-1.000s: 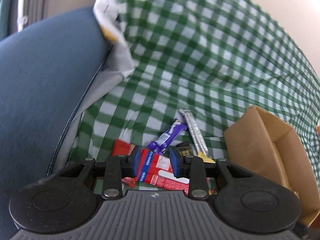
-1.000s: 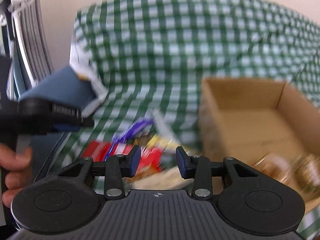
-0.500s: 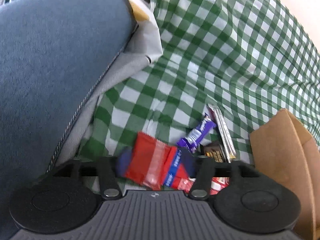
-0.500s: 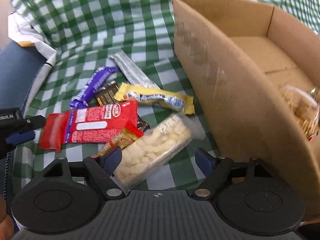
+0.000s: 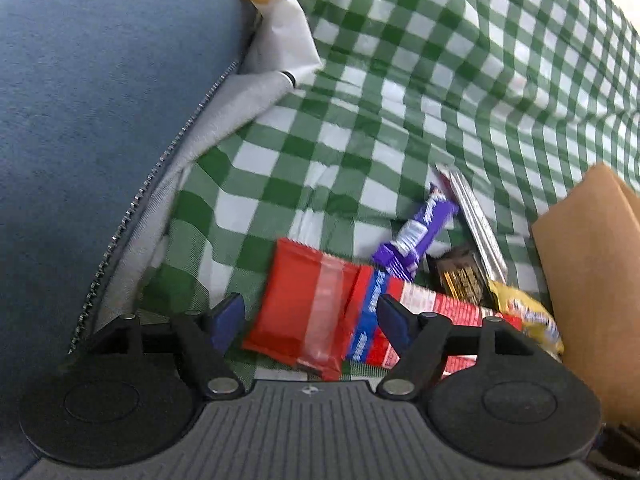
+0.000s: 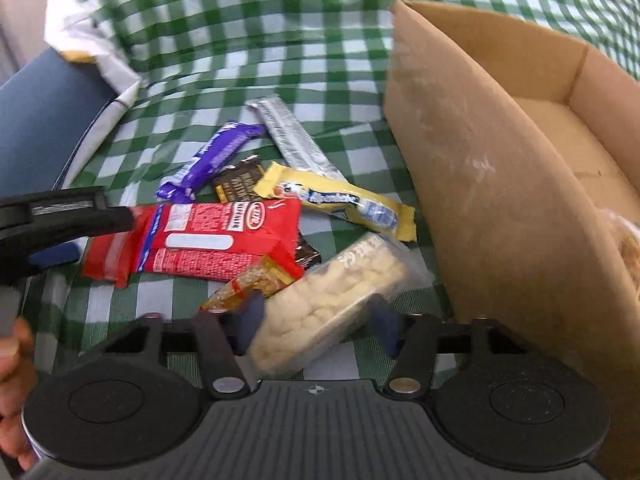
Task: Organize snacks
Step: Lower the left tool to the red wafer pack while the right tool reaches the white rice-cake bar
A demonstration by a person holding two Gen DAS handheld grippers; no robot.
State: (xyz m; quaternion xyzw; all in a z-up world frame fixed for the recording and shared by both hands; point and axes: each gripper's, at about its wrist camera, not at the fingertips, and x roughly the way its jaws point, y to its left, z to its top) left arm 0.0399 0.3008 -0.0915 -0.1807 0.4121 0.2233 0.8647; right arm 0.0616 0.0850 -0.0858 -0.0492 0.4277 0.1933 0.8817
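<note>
Between the fingers of both hand-held grippers, snacks on the checked cloth [image 5: 400, 92].

Left hand-held gripper [image 5: 310, 316]: jaws wide and opening, straddling the near end of the red packet [image 5: 304, 304], pads clear of it. Right hand-held gripper [image 6: 316, 320]: jaws closing around the clear pack of pale biscuits [image 6: 332, 300], contact blurred, cannot tell. Beyond: purple bar [image 6: 216, 156], silver bar [image 6: 296, 140], yellow bar [image 6: 340, 200]. Just right: cardboard box [image 6: 480, 200].

Left gripper [image 5: 310, 318] points steeply down, jaws wide and opening, pads clear on either side. Right gripper [image 6: 316, 326] points steeply down, jaws closing, blurred. A hand [image 6: 14, 392] shows at the right-wrist view's left edge.
</note>
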